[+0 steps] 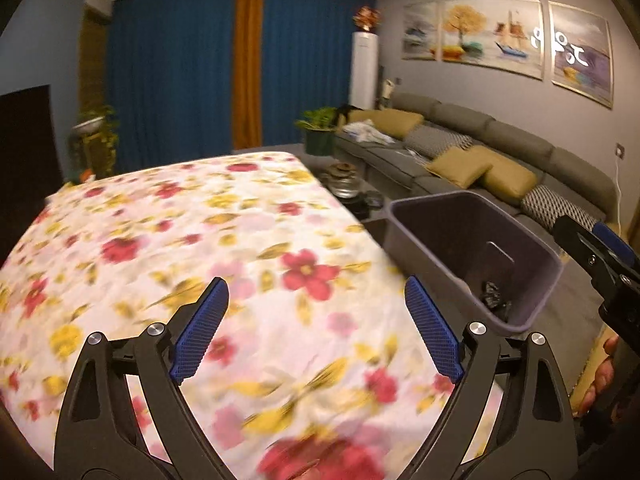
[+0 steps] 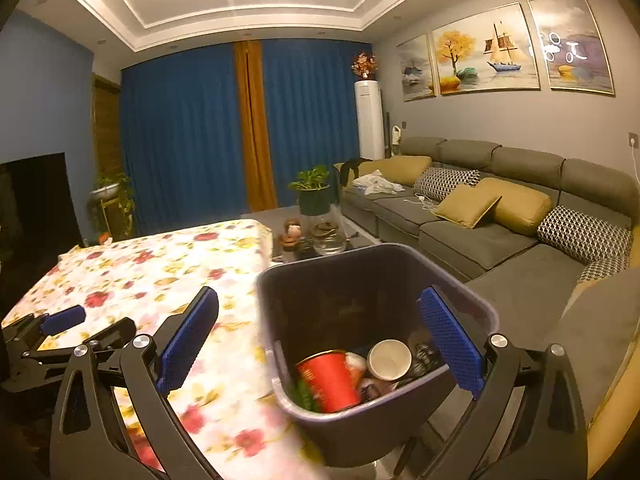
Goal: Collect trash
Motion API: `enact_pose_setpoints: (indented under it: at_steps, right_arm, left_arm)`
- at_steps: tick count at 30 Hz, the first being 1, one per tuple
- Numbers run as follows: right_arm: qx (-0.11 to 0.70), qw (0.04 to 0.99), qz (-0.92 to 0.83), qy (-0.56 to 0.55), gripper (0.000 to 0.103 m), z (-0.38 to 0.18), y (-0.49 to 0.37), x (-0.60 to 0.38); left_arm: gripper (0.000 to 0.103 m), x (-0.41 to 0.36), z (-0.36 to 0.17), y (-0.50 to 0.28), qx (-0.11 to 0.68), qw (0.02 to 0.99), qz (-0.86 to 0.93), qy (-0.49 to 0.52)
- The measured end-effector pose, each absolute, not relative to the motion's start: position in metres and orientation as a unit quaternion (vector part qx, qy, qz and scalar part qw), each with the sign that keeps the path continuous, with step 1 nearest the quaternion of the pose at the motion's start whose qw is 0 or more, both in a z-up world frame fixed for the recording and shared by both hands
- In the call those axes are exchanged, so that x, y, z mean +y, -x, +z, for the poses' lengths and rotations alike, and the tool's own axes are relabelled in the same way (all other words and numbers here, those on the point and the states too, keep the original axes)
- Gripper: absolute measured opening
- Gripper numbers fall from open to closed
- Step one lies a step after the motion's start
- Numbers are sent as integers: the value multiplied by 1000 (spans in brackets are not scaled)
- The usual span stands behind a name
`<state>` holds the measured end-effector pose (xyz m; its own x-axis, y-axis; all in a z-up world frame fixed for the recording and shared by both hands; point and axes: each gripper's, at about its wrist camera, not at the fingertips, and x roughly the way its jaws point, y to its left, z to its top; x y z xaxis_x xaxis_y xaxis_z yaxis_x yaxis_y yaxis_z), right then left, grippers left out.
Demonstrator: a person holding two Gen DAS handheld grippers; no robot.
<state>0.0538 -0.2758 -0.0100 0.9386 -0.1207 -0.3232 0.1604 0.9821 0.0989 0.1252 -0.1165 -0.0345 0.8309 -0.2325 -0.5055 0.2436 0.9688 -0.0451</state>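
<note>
My right gripper [image 2: 320, 340] hangs wide open and empty over the grey bin [image 2: 280, 280], where a red cup [image 2: 332, 380] and white cup [image 2: 389, 359] lie, beside the floral tablecloth [image 2: 160, 264].

Left black two-finger gripper with blue ribbed pads [image 1: 316, 312]: jaws spread wide, nothing between the pads, pointing forward and somewhat downward. Right black two-finger gripper with blue ribbed pads [image 2: 320, 320]: jaws spread wide, pads pressing nothing. Bare fingers [image 1: 600, 380] of a person's hand show beneath the right gripper's body.

Ahead I see: blue curtains [image 2: 180, 132], white floor-standing air conditioner [image 2: 369, 120]
To my right: grey sofa [image 2: 472, 236], mustard cushions [image 2: 466, 205]
</note>
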Motion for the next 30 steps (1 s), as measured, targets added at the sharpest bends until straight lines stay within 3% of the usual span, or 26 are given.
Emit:
enact_pose_setpoints:
  at_steps: [11,30]
  right_arm:
    - [148,985,-70,-53,97,3,-8,-217]
    - [138,987,-81,-19,97,2,40,-173]
  left_arm:
    - [89,-56,-26,-61,242,967,-82,-4]
    - [89,-28,-15,-11,216,974,-70,1]
